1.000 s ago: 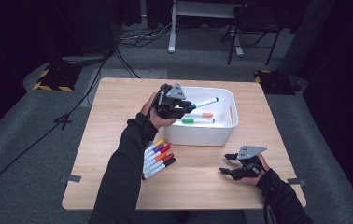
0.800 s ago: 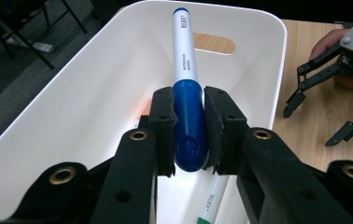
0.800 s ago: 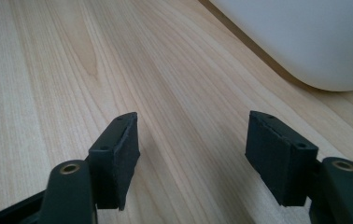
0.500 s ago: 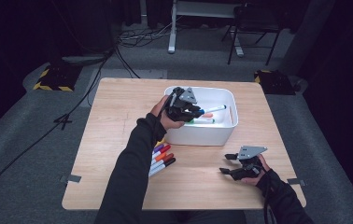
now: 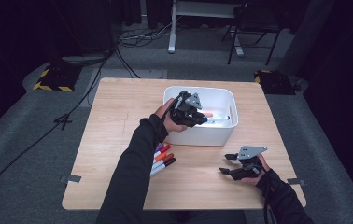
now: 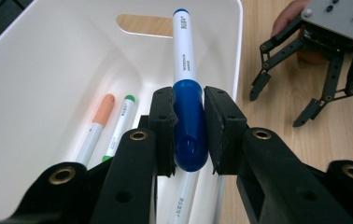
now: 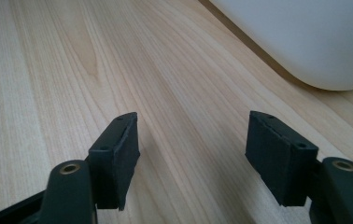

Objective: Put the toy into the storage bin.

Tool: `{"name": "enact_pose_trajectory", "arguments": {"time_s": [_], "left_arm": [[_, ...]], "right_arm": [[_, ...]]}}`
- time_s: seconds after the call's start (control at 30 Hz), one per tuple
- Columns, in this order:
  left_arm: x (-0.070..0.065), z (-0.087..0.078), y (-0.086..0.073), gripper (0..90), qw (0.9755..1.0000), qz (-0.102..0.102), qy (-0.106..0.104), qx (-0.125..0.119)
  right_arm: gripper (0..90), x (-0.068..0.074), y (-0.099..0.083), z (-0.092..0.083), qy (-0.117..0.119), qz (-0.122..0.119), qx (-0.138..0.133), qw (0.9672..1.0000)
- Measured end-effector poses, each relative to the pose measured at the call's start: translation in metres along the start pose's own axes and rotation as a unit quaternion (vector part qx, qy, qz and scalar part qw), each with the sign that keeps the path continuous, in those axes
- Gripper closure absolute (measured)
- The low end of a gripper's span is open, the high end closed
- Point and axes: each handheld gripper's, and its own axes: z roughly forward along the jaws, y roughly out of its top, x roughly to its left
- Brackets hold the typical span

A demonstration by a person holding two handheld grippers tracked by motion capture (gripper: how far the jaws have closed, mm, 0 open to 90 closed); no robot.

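From the high view the left gripper hangs over the white bin at the table's far middle, its own view shows it pinching a blue-capped marker with unreadable print, and the right gripper stands spread above bare wood.

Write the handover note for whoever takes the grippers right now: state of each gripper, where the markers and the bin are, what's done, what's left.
Left gripper: shut on the blue marker, gripped at its blue cap, held over the inside of the white bin.
Right gripper: open, holding nothing, low over the bare table near the bin's corner.
Done: an orange marker and a green marker lie in the bin, and another white barrel lies under the jaws.
Left: release the blue marker into the bin, then probably move the loose markers on the table in front of the bin.
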Motion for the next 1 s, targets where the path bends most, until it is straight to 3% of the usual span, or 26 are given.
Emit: {"name": "enact_pose_trajectory", "arguments": {"time_s": [0.27,0.5,0.57,0.67,1.0], "left_arm": [[-0.001,-0.007,-0.003,74.1,0.9999,-0.001,-0.013,0.007],[0.004,-0.012,-0.008,74.0,0.9997,-0.005,0.004,0.023],[0.006,-0.013,-0.009,74.0,0.9995,0.000,-0.002,0.031],[0.006,-0.012,-0.010,73.9,0.9994,-0.005,0.010,0.034],[0.006,-0.013,-0.010,71.7,0.9992,-0.010,0.015,0.036]], "right_arm": [[34.7,0.000,0.000,0.000,0.000,0.000,0.000,1.0000],[34.7,0.000,0.000,0.000,0.000,0.000,0.000,1.0000],[34.7,0.000,0.000,0.000,0.000,0.000,0.000,1.0000],[34.7,0.000,0.000,0.000,0.000,0.000,0.000,1.0000],[34.7,0.000,0.000,0.000,0.000,0.000,0.000,1.0000]]}}
